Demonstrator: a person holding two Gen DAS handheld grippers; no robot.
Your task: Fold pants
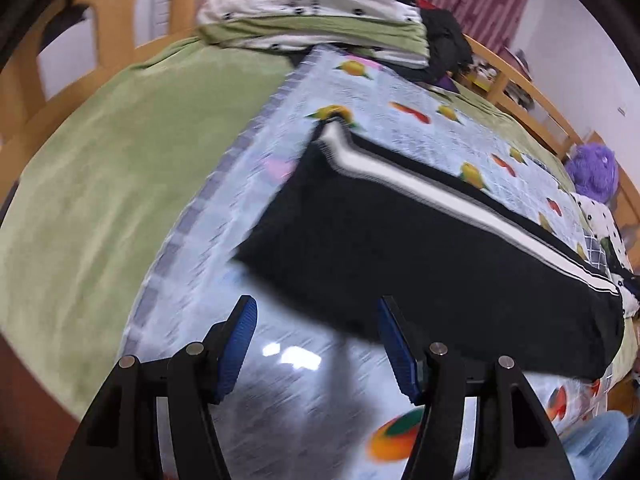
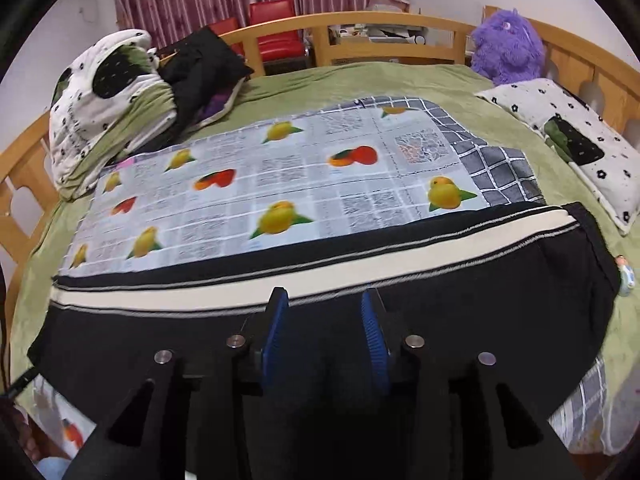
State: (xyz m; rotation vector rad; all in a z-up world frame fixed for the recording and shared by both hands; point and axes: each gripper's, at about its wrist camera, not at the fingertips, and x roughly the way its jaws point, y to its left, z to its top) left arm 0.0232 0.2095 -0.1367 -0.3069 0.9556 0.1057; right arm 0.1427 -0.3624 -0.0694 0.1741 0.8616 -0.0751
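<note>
Black pants [image 2: 360, 280] with a white side stripe [image 2: 280, 280] lie flat across the fruit-print sheet [image 2: 280, 168] on the bed. In the left wrist view the pants [image 1: 420, 264] lie ahead and to the right, one end near the sheet's middle. My left gripper [image 1: 316, 344] is open and empty, hovering over the sheet just short of the pants' near edge. My right gripper [image 2: 326, 336] is open, low over the black cloth near the stripe, with nothing between its blue pads [image 2: 276, 332].
A green blanket [image 1: 100, 168] covers the bed. A rolled quilt [image 2: 104, 108] and dark clothes [image 2: 200, 68] lie at the far left, a pillow [image 2: 572, 140] and purple plush toy [image 2: 508, 44] at the right. A wooden bed rail [image 2: 360, 24] runs behind.
</note>
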